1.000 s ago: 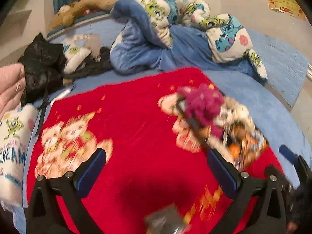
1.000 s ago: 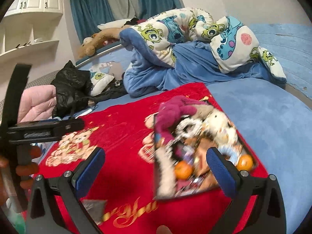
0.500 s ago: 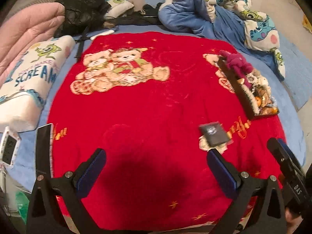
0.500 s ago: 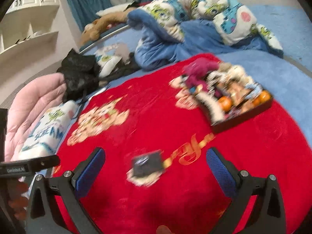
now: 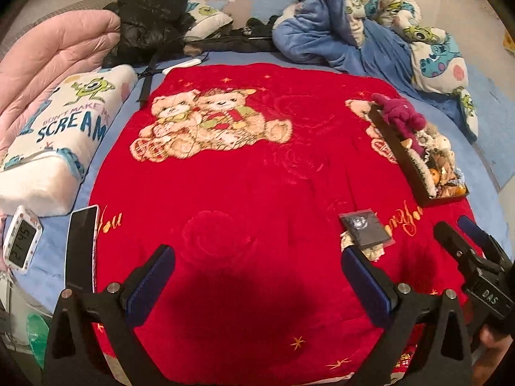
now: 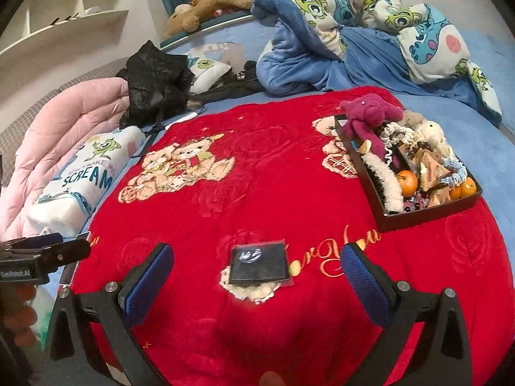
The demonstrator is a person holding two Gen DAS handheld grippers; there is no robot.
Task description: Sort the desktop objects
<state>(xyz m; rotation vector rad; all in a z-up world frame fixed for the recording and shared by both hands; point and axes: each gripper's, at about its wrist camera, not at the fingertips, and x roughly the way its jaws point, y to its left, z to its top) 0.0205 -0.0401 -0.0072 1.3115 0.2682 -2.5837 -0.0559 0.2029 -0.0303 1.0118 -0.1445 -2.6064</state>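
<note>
— Looking along the left gripper, what are the fingers doing?

— They stand wide apart, blue pads facing each other, holding nothing and touching nothing. Only the red blanket lies below the gap.

— And the right gripper?

— Same: spread wide, nothing between its pads. The small black packet lies flat on the blanket ahead of the gap, on top of a cream patch, untouched.

— Where are the things to sort?

— Piled in a black tray on the blanket's right side: a purple plush toy draped over the far end, oranges, a fuzzy white strip, gold wrappers. The rest is too tangled to name.

— Anything cut off?

— In the left view the tray shows mostly its side wall. The right gripper's body enters at the right edge there, with a bit of hand below it; the grippers are side by side, both angled down over the near edge. A phone and a small clock lie at the left, off the blanket
</note>
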